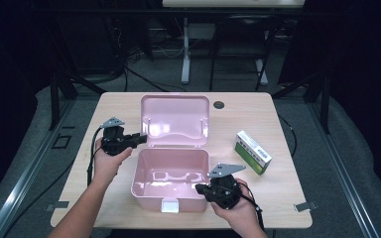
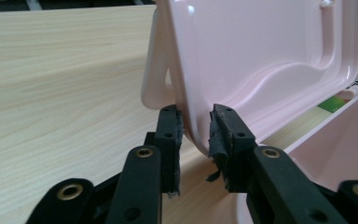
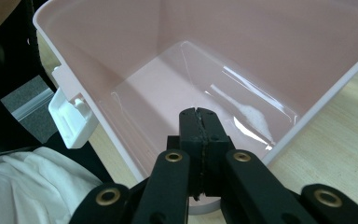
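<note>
Pink box (image 1: 171,178) sits open at the middle of the table (image 1: 258,106), and both grippers are seen working at it. In the left gripper view the jaws of the left gripper (image 2: 196,122) are parted and set either side of the raised lid's (image 2: 261,60) lower corner; whether the pads actually touch the plastic cannot be told, but nothing is clamped yet. In the right gripper view the right gripper (image 3: 200,122) is seen with its jaws pressed fully together, nothing between them, held at the near right corner of the box and pointing down into the bare interior. A white latch (image 3: 70,119) juts from the front wall. Judged from this, the lid is being lined up for a grasp while the body is steadied or merely attended by the other hand; the next move calls for the left jaws to be closed on the lid edge before any swing is tried, with care that the thin rim is not allowed to slip. Further out, a green and white carton (image 1: 253,151) lies well apart to the right; its printing is too small to be read.
</note>
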{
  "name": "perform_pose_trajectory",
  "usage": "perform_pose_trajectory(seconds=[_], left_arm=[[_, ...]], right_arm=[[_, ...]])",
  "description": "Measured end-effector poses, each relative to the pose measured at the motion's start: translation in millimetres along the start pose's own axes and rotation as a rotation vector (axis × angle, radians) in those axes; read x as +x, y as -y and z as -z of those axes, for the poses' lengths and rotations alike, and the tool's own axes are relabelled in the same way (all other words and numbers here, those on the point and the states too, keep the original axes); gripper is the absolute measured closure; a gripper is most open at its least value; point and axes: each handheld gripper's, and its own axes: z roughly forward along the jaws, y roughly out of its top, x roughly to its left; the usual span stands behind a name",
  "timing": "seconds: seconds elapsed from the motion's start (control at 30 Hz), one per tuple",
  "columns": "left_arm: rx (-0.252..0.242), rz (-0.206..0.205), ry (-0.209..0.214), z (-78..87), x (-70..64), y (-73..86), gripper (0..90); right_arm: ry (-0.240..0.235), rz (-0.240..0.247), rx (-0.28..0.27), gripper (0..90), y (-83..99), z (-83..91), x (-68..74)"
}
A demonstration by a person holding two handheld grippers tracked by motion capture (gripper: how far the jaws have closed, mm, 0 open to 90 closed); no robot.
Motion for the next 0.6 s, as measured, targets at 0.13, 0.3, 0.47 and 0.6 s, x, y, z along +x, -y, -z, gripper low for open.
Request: perform_pose_trajectory(seconds=[0.13, 0.3, 0.47, 0.6], left_arm=[[0.014, 0.018, -0.001, -2.0, 2.0, 1.6, 67.9], [0.015, 0.008, -0.019, -2.3, 2.7, 2.0, 65.0], [0.003, 0.014, -0.028, -0.3, 4.1, 1.9, 66.0], [0.010, -0.002, -0.034, -0.2, 2.5, 3.7, 69.8]], right_arm=[[0.002, -0.001, 0.001, 90.0, 0.1, 0.3, -0.4], [0.004, -0.001, 0.000, 90.0, 0.2, 0.4, -0.4], [0.010, 0.000, -0.003, 90.0, 0.2, 0.5, -0.6], [0.006, -0.001, -0.005, 90.0, 0.3, 0.2, -0.6]])
